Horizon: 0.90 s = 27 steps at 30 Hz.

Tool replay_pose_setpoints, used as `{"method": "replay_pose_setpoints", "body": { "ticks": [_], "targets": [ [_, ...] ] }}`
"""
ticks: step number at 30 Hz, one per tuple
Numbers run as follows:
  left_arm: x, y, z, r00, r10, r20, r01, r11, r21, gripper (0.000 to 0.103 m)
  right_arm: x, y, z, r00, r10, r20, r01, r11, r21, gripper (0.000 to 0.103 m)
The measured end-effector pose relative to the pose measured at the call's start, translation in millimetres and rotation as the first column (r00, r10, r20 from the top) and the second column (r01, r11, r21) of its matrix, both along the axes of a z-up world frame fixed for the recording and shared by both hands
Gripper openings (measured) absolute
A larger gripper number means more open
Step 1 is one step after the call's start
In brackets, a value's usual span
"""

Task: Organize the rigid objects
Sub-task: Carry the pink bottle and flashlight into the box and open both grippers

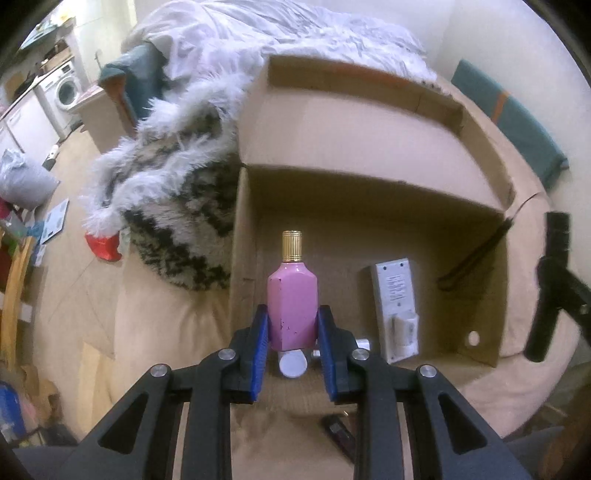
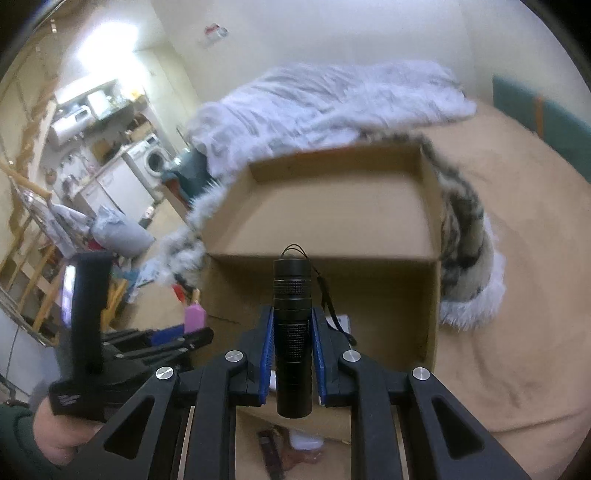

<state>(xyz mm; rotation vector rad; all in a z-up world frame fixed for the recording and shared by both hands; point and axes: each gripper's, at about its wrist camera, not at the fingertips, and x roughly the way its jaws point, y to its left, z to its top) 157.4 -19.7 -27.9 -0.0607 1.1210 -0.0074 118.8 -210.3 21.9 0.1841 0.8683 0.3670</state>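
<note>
A pink bottle (image 1: 291, 306) with a gold cap stands upright between the blue pads of my left gripper (image 1: 293, 314), which is shut on its lower half. It hangs over the open cardboard box (image 1: 369, 136). Inside the box lie a white device (image 1: 397, 306) and a round white piece (image 1: 293, 363). My right gripper (image 2: 292, 314) is shut on a black flashlight (image 2: 293, 332) with a wrist cord, held upright in front of the box (image 2: 332, 206). The left gripper (image 2: 166, 334) with the pink bottle (image 2: 194, 318) shows at the left, held by a hand (image 2: 55, 432).
The box sits on a beige bed cover (image 2: 517, 258). A shaggy black and white throw (image 1: 166, 206) and a white duvet (image 1: 295, 33) lie beside and behind it. A small dark object (image 1: 338, 432) lies on the cover near me. The right gripper's black handle (image 1: 550, 288) is at the right edge.
</note>
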Motion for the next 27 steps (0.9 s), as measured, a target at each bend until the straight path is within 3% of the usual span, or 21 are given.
{"method": "replay_pose_setpoints", "body": {
  "ticks": [6,11,27],
  "targets": [
    [8,0,-33,0.999,-0.012,-0.040,0.010,0.999,-0.047,0.023,16,-2,-52,0.996,-0.021,-0.082,0.018,0.999,-0.034,0.020],
    [8,-6,-45,0.999,-0.036,-0.034,0.036,0.999,-0.021,0.023,25,2,-80,0.989,-0.021,-0.146,0.014,0.999,-0.047,0.020],
    [13,-14,-61,0.998,-0.042,-0.045,0.042,0.999,0.000,0.022,40,4,-114,0.955,-0.043,-0.292,0.028,0.998,-0.054,0.020]
  ]
}}
